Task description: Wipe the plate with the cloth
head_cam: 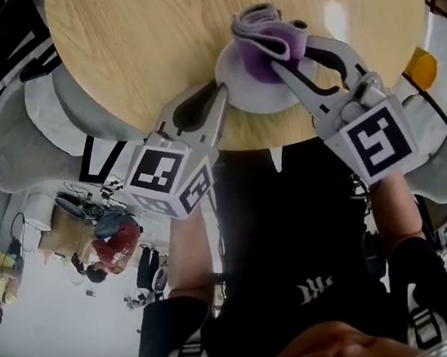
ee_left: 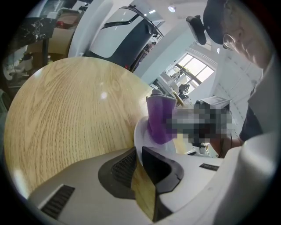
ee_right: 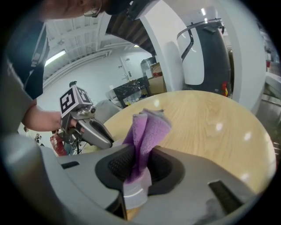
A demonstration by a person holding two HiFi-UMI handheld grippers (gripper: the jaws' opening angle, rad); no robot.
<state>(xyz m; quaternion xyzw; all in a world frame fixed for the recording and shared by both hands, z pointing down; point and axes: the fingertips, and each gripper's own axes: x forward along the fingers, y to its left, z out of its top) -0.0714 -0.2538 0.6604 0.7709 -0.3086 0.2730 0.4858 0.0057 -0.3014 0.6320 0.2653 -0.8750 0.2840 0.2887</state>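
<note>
Purple cloth (head_cam: 267,34): soft, light, clenched in my right tongs (ee_right: 139,163), bunched over the plate.
White plate (head_cam: 258,98): stiff, likely slippery; my left tongs (ee_left: 139,153) seem pinched on its rim.
Place: wooden tabletop (head_cam: 139,45), near edge.

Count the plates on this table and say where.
1. The white round plate lies at the wooden table's near edge, rim pinched by the left tongs, purple cloth on it.
</note>
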